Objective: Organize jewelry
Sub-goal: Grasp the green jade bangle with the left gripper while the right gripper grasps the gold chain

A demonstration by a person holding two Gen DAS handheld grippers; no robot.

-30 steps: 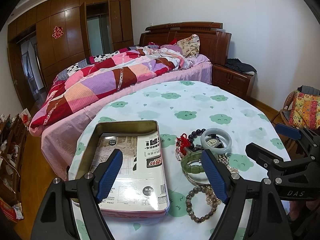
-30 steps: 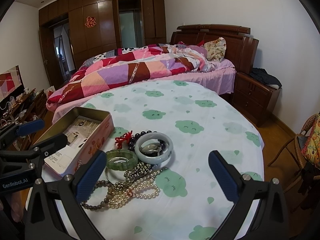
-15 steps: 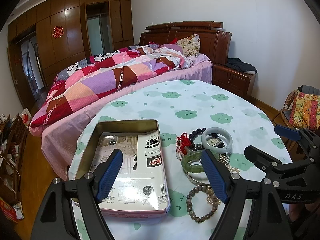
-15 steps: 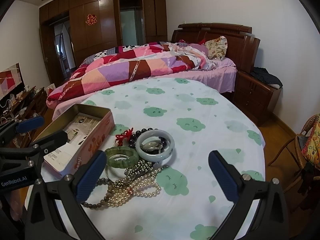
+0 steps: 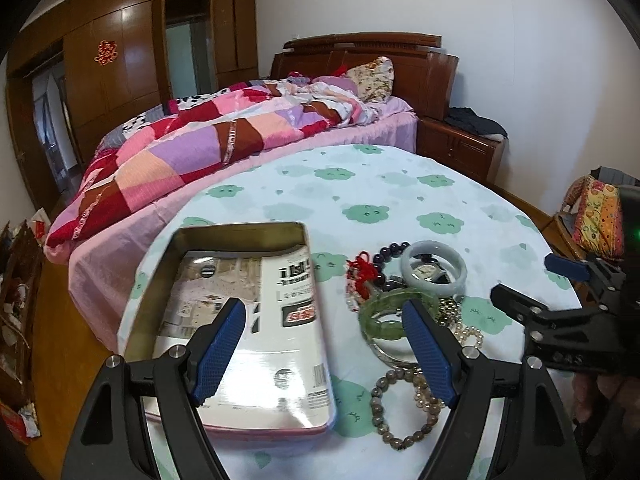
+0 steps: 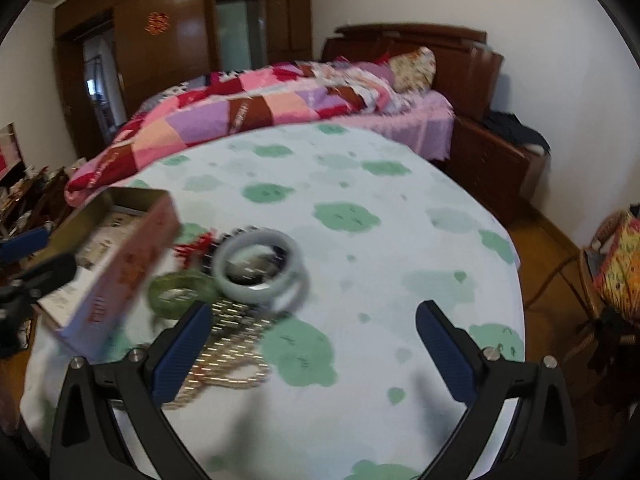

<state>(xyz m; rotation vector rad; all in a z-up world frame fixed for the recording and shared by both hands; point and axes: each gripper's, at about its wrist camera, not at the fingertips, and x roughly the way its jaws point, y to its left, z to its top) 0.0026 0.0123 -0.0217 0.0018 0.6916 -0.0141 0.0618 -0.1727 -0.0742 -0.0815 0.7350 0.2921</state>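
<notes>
A pile of jewelry lies on the round table: a pale jade bangle [image 5: 434, 267] [image 6: 256, 268], a green bangle [image 5: 394, 314] [image 6: 182, 292], a red tassel with dark beads [image 5: 362, 274], pearl strands [image 6: 228, 348] and a brown bead bracelet [image 5: 400, 408]. An open tin box [image 5: 236, 308] [image 6: 116, 252] with printed paper inside stands left of the pile. My left gripper [image 5: 324, 354] is open and empty, above the box's right edge. My right gripper [image 6: 312, 354] is open and empty, just right of the pile; it also shows in the left wrist view [image 5: 560, 300].
The table [image 5: 400, 188] has a cloud-print cloth. A bed with a patchwork quilt [image 5: 224, 136] stands close behind it. A wooden nightstand [image 5: 460, 148] is at the back right. A wicker chair with a colourful cushion [image 6: 618, 264] is at the right.
My right gripper has moved forward and left toward the jewelry pile, its view now blurred by motion. My left gripper has barely moved.
</notes>
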